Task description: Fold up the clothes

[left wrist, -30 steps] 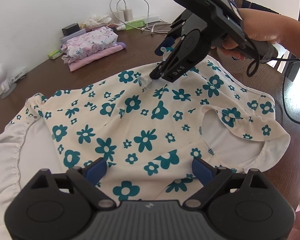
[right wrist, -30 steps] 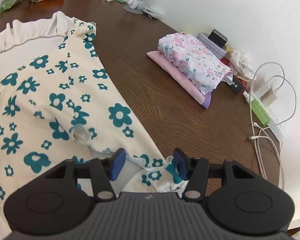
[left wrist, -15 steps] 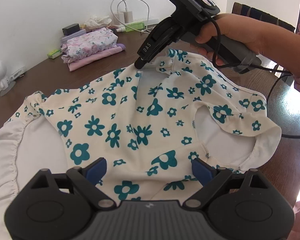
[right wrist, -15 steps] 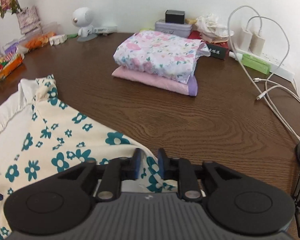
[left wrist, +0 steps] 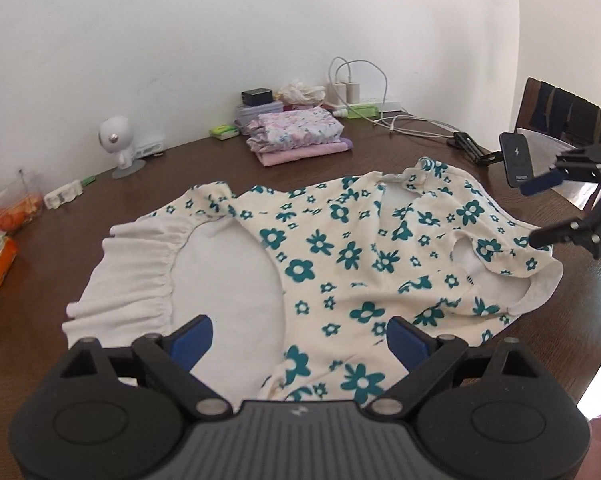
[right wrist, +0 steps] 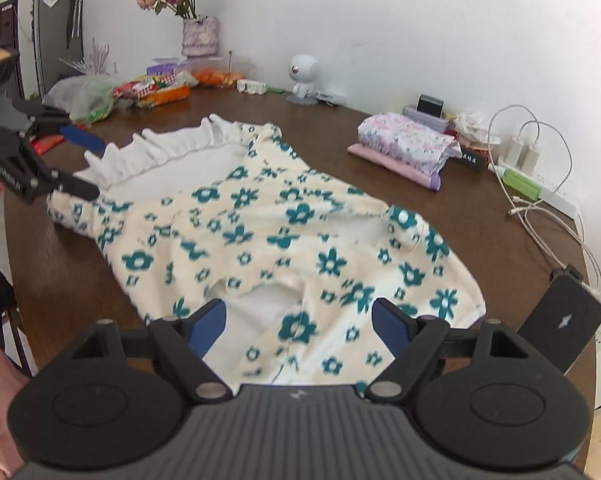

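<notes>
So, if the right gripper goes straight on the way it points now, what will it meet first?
Most likely the cream garment with teal flowers, lying just beyond the opening right gripper, which holds nothing; exact depth is unclear.

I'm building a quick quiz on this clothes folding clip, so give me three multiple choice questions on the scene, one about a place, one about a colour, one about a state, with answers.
1. Where is the stack of folded clothes?
A. near the wall
B. on the chair
C. on the floral garment

2. What colour are the flowers on the floral garment?
A. red
B. teal
C. yellow

3. How is the right tool?
A. clamped on cloth
B. open, gripping nothing
C. holding a cable

Answers: 1 A, it sits on the table by the wall. 2 B, teal blooms on cream. 3 B, its jaws are opening, with the cloth lying free beneath them.
</notes>
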Demonstrator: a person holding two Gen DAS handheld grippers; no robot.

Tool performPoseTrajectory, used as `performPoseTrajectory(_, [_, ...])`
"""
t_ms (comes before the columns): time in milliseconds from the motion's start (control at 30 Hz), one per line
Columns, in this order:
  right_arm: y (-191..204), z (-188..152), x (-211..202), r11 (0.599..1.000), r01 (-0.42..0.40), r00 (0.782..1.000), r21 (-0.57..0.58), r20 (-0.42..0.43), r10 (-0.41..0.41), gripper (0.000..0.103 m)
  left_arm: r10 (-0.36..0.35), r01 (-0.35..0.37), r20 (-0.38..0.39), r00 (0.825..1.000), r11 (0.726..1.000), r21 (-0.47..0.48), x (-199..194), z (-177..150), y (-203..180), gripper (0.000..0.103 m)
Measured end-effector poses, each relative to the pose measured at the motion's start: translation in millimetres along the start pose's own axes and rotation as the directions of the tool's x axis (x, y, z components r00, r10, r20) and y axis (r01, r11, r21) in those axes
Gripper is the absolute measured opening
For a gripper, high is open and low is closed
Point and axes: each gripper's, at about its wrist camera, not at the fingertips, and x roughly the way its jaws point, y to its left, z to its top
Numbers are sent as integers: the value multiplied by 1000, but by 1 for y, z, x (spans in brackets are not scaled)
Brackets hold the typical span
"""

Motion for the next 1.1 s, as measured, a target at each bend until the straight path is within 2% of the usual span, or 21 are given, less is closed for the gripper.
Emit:
performPoseTrajectory(100, [12,-26,4,999,-14,1000,37,-26,15,79,24,-25,-18,1000,998,-55,-5,-18,12,93])
performPoseTrajectory(233, [14,-40,8,995,-7,999,100,-38,11,78,45,-46,-8,999,993,-107,-19,-36,24,93])
performPoseTrajectory(267, [15,-40,4,995,-8,1000,101,-19,10,78,51,-51,1,999,993,-105,-24,-40,26,93])
performPoseTrajectory(367, [27,-36,-12,999,-4,999,38,39,3,81,71,-68,27,997,994,-90,-39,-51,32,93])
performPoseTrajectory(433, [39,-35,-15,1000,17,999,-17,35,-17,84,107,-105,28,994,992,-74,-44,-61,32,93])
performPoseTrajectory(567, [67,-37,-9,986,60,998,-154,12,-59,84,148,-147,26,989,987,-61,-49,-75,32,92])
performPoseTrajectory(733, [102,-36,2,929,115,993,-352,17,-116,84,138,-138,40,990,990,-1,-54,-82,19,92])
performPoseTrajectory(933, [130,-32,11,827,166,984,-538,34,-176,84,170,-176,67,983,980,93,-54,-87,2,91])
performPoseTrajectory(1033, [136,-33,12,783,182,979,-595,38,-199,84,177,-186,83,981,974,126,-55,-90,-4,86])
performPoseTrajectory(1100, [137,-33,13,766,188,976,-615,32,-213,83,179,-190,88,980,971,144,-55,-91,-7,76])
